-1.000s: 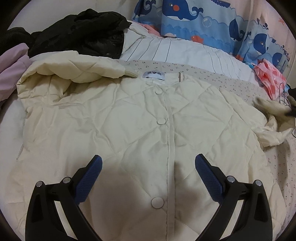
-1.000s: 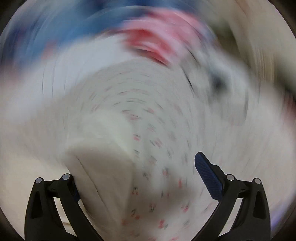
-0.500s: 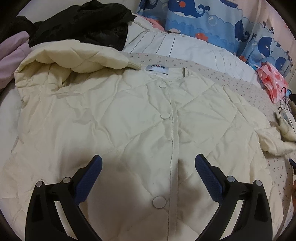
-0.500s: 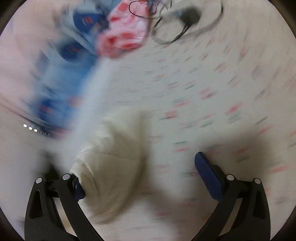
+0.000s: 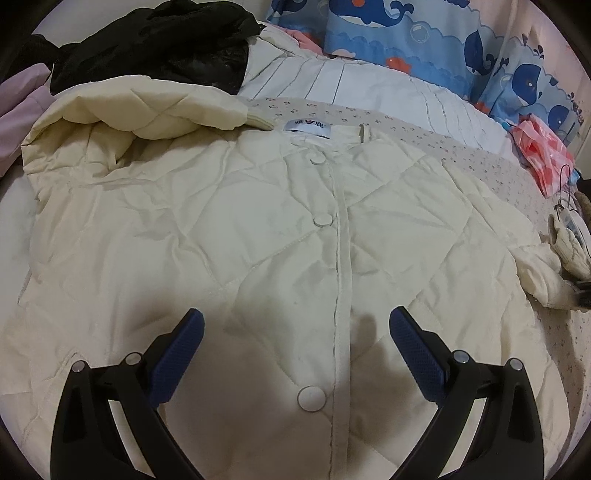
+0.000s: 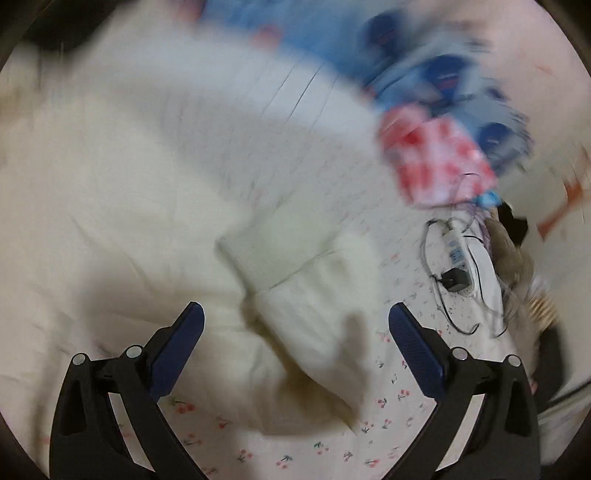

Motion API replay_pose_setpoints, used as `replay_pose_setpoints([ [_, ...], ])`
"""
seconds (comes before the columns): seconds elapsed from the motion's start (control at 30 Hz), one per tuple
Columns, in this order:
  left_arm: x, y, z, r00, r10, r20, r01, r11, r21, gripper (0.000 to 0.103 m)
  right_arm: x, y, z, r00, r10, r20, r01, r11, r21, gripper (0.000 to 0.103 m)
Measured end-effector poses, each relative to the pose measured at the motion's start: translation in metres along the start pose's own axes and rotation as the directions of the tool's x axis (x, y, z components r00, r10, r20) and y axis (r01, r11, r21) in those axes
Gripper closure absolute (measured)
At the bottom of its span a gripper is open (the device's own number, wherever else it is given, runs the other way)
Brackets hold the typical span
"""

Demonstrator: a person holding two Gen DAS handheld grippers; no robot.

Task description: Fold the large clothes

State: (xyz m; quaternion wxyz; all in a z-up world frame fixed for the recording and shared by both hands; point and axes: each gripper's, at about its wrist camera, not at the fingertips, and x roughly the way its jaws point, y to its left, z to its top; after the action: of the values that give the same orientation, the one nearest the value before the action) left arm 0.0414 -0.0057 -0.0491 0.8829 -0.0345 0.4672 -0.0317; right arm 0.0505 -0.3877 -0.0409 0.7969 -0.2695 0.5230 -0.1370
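A cream quilted jacket lies front up and buttoned on the bed, collar away from me. Its left sleeve is folded across the shoulder. Its right sleeve lies bunched at the right edge. My left gripper is open and empty, hovering over the jacket's lower front. My right gripper is open and empty above the bunched right sleeve; that view is blurred.
A black garment and a pink one lie at the back left. A white striped quilt, whale-print fabric, a red-and-white bag and a power strip with cables lie on the floral sheet.
My right gripper has swung from the bare sheet back over the sleeve, which no longer rests against its left finger. My left gripper has shifted slightly over the jacket.
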Motion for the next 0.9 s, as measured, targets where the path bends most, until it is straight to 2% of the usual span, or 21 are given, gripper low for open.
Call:
replay_pose_setpoints([
  [0.03, 0.000, 0.001, 0.000, 1.000, -0.002, 0.000, 0.002, 1.000, -0.002, 0.007, 0.008, -0.007, 0.003, 1.000, -0.016, -0.016, 0.016, 0.999, 0.027, 0.007],
  [0.07, 0.000, 0.002, 0.000, 1.000, -0.005, -0.001, 0.005, 1.000, -0.005, 0.007, 0.011, -0.033, 0.001, 1.000, 0.009, -0.011, -0.007, 0.985, 0.170, 0.007],
  [0.1, 0.000, 0.002, 0.001, 1.000, -0.007, -0.001, 0.007, 1.000, -0.009, 0.007, 0.009, -0.075, -0.012, 0.996, 0.088, 0.035, -0.095, 0.915, 0.391, 0.007],
  [0.13, 0.000, 0.003, 0.001, 1.000, -0.009, -0.001, 0.009, 1.000, -0.013, 0.007, 0.010, -0.118, -0.035, 0.983, 0.157, 0.093, -0.181, 0.775, 0.605, 0.007],
  [0.17, 0.000, 0.003, 0.001, 1.000, -0.010, -0.002, 0.010, 1.000, -0.015, 0.007, 0.015, -0.143, -0.055, 0.970, 0.200, 0.141, -0.238, 0.646, 0.725, 0.007],
  [0.2, 0.000, 0.003, 0.000, 1.000, -0.013, -0.004, 0.013, 1.000, -0.015, 0.007, 0.022, -0.169, -0.083, 0.947, 0.249, 0.203, -0.302, 0.474, 0.827, 0.007],
  [0.23, 0.000, 0.003, 0.000, 1.000, -0.017, -0.006, 0.016, 1.000, -0.015, 0.007, 0.031, -0.187, -0.109, 0.919, 0.289, 0.267, -0.356, 0.319, 0.878, 0.007],
  [0.27, 0.000, 0.002, 0.000, 1.000, -0.020, -0.008, 0.020, 1.000, -0.014, 0.007, 0.043, -0.200, -0.141, 0.865, 0.337, 0.371, -0.434, 0.134, 0.891, 0.007],
  [0.3, 0.000, 0.001, 0.000, 1.000, -0.021, -0.008, 0.021, 1.000, -0.011, 0.007, 0.052, -0.205, -0.161, 0.810, 0.370, 0.456, -0.494, 0.010, 0.869, 0.007],
  [0.33, 0.000, 0.000, 0.000, 1.000, -0.019, -0.007, 0.019, 1.000, -0.008, 0.007, 0.061, -0.206, -0.177, 0.747, 0.395, 0.535, -0.546, -0.093, 0.832, 0.007],
  [0.4, 0.000, 0.000, -0.001, 1.000, -0.014, -0.006, 0.014, 1.000, -0.006, 0.007, 0.074, -0.200, -0.200, 0.667, 0.435, 0.605, -0.577, -0.212, 0.789, 0.007],
  [0.43, 0.001, 0.000, -0.001, 1.000, -0.012, -0.008, 0.012, 1.000, -0.007, 0.007, 0.078, -0.194, -0.209, 0.634, 0.444, 0.633, -0.587, -0.256, 0.768, 0.007],
  [0.53, 0.003, 0.000, -0.001, 1.000, -0.009, -0.013, 0.009, 1.000, -0.011, 0.007, 0.092, -0.186, -0.217, 0.605, 0.444, 0.661, -0.605, -0.284, 0.744, 0.007],
  [0.57, 0.003, 0.000, -0.001, 1.000, -0.009, -0.013, 0.009, 1.000, -0.011, 0.007, 0.093, -0.185, -0.216, 0.604, 0.438, 0.666, -0.610, -0.285, 0.740, 0.007],
  [0.63, 0.002, 0.000, -0.001, 1.000, -0.009, -0.011, 0.009, 1.000, -0.010, 0.007, 0.096, -0.187, -0.208, 0.614, 0.413, 0.673, -0.629, -0.260, 0.733, 0.007],
  [0.7, 0.002, 0.000, 0.000, 1.000, -0.009, -0.006, 0.009, 1.000, -0.008, 0.007, 0.105, -0.192, -0.200, 0.632, 0.384, 0.673, -0.651, -0.208, 0.730, 0.012],
  [0.73, 0.002, 0.000, -0.001, 1.000, -0.009, -0.003, 0.009, 1.000, -0.008, 0.007, 0.104, -0.195, -0.193, 0.643, 0.377, 0.667, -0.655, -0.182, 0.734, 0.032],
  [0.77, 0.000, 0.001, 0.000, 1.000, -0.011, 0.006, 0.011, 1.000, -0.010, 0.007, 0.103, -0.199, -0.181, 0.644, 0.388, 0.659, -0.659, -0.156, 0.736, 0.064],
  [0.8, -0.003, 0.001, 0.000, 1.000, -0.012, 0.019, 0.012, 1.000, -0.014, 0.007, 0.102, -0.207, -0.166, 0.647, 0.393, 0.654, -0.663, -0.134, 0.736, 0.078],
  [0.87, -0.010, 0.002, 0.002, 0.998, -0.020, 0.059, 0.021, 1.000, -0.022, 0.007, 0.077, -0.227, -0.130, 0.640, 0.362, 0.678, -0.713, -0.050, 0.700, 0.083],
  [0.9, -0.015, 0.004, 0.003, 0.996, -0.025, 0.083, 0.028, 0.999, -0.028, 0.007, 0.059, -0.238, -0.110, 0.625, 0.335, 0.706, -0.749, 0.003, 0.662, 0.084],
])
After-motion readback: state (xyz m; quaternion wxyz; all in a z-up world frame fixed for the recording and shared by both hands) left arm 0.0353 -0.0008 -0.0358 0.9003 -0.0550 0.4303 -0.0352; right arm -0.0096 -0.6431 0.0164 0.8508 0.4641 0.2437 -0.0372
